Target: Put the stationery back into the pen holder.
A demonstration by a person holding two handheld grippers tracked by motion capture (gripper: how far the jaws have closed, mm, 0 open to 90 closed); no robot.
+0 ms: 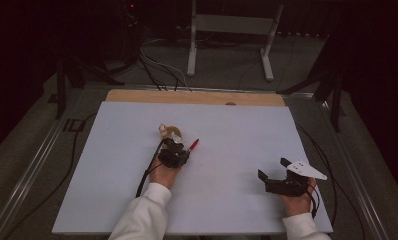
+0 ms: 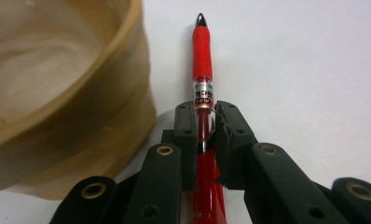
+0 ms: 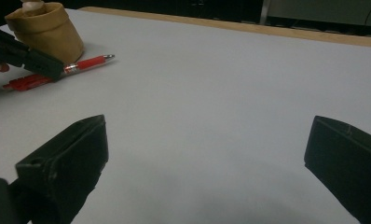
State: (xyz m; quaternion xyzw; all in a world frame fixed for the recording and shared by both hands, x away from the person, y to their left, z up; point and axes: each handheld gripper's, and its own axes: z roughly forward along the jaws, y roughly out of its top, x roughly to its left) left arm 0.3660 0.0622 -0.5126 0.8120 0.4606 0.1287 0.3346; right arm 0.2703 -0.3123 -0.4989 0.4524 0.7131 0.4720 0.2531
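High view shows a white table (image 1: 227,210) with two hands on it. Left gripper (image 1: 176,150) sits near the middle of the table and its jaws are squeezed tight on a red pen (image 1: 193,145). From that gripper, the pen's tip sticks out toward 1 o'clock. A tan cup (image 1: 169,132) stands just beside the pen, at about 11 o'clock from the gripper.

Left gripper view shows the pen (image 2: 202,70) pinched between the two black jaws, with its silver tip pointing to 12 o'clock. The cup (image 2: 67,93) is very close, at 9 o'clock.

Right gripper (image 1: 274,175) rests well apart, near the 4 o'clock corner of the table, and its jaws are spread wide with nothing in them.

I think the pen is meant to go into the cup. To do this well, keep the squeeze firm, lift the pen straight up first, tip it so one end points down, and do not bump the cup, because it looks light and could fall over
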